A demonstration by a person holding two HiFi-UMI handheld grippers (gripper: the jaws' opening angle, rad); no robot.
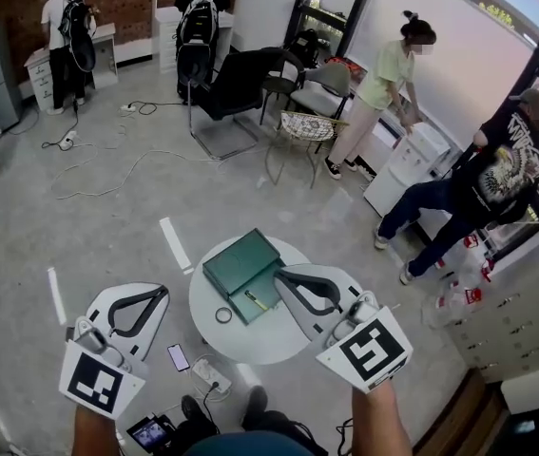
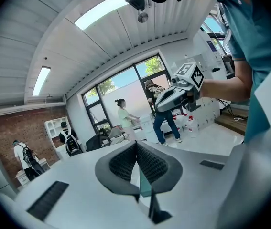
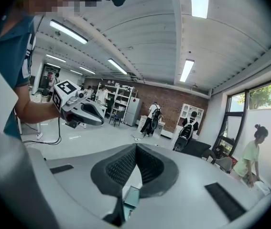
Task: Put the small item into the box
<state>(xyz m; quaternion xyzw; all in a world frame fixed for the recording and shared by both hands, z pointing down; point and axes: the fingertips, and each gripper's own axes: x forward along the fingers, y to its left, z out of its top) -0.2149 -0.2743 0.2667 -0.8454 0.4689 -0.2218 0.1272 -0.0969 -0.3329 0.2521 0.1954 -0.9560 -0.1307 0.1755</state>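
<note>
A dark green box [image 1: 241,261] lies on the round white table [image 1: 250,345], with what looks like its open half [image 1: 267,291] and a small gold piece [image 1: 258,300] beside it. A small dark ring [image 1: 223,315] rests on the table just left of the box. My left gripper [image 1: 162,292] is shut and empty, held left of the table over the floor. My right gripper [image 1: 281,275] is also shut and empty, its tips at the box's right edge. A sliver of the green box [image 3: 131,197] shows below the right jaws.
A phone [image 1: 178,357] and a power strip [image 1: 212,376] lie on the floor by the table's near-left side. Chairs [image 1: 307,129] stand beyond the table. Two people work at white cabinets [image 1: 412,164] on the right; two others stand at the far wall.
</note>
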